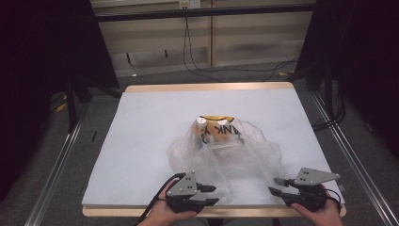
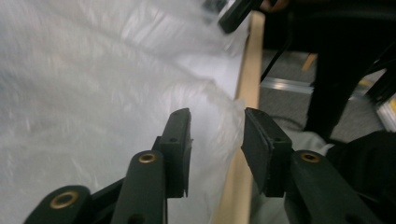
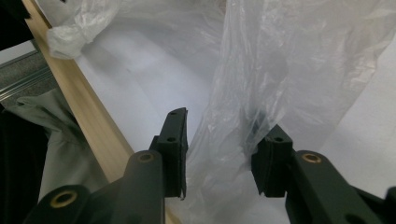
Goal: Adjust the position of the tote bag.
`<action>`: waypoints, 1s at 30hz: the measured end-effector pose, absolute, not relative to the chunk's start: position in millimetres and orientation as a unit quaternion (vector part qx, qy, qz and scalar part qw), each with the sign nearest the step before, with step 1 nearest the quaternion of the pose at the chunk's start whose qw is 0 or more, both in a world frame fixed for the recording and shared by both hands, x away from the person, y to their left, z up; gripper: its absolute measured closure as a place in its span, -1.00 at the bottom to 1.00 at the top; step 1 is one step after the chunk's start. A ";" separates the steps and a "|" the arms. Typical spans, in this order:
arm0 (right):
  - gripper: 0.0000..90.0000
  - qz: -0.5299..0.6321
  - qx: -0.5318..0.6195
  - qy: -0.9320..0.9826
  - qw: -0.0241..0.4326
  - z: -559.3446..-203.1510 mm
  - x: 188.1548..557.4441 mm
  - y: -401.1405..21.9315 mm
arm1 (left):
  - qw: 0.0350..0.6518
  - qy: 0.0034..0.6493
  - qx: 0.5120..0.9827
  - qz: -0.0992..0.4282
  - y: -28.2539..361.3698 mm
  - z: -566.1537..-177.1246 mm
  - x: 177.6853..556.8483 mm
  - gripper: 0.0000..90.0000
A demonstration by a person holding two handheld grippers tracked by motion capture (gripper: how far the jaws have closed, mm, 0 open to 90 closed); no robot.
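High view: a clear plastic bag point(image 1: 226, 153) w/ orange items inside lies at centre of the white bench point(image 1: 141, 127), both hand-held grippers at bottom edge. Left gripper view: left hand-held gripper point(image 2: 215, 140) is open at the bag's edge. Right gripper view: right hand-held gripper point(image 3: 219, 142) is open, bag film between its jaws.

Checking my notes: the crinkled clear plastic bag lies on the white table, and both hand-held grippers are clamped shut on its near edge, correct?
Not quite: both are open. The crinkled clear plastic bag lies on the white table, but each gripper view shows the left hand-held gripper and right hand-held gripper with jaws apart.
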State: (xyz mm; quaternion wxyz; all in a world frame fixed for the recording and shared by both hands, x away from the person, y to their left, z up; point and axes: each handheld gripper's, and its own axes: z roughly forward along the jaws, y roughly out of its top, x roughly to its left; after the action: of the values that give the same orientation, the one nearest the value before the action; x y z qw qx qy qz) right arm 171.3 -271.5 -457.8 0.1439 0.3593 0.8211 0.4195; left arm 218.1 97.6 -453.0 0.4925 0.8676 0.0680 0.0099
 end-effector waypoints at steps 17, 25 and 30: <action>0.46 0.412 0.350 0.828 0.148 -462.3 176.8 -267.8 | 0.425 0.039 0.904 0.029 70.2 -477.4 225.6 0.29; 0.48 0.406 0.346 0.833 0.146 -463.8 175.9 -267.8 | 0.417 0.033 0.908 0.022 63.7 -484.8 224.3 0.21; 0.58 0.408 0.343 0.835 0.136 -464.1 176.6 -268.4 | 0.425 0.053 0.904 -0.013 66.1 -484.4 230.2 0.61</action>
State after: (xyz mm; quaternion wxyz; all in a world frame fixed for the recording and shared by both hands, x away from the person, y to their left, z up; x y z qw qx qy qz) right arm 176.6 -268.4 -464.1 0.1363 0.3432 0.8352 0.4076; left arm 230.2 66.1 -484.4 0.4248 0.9036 0.0532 -0.0132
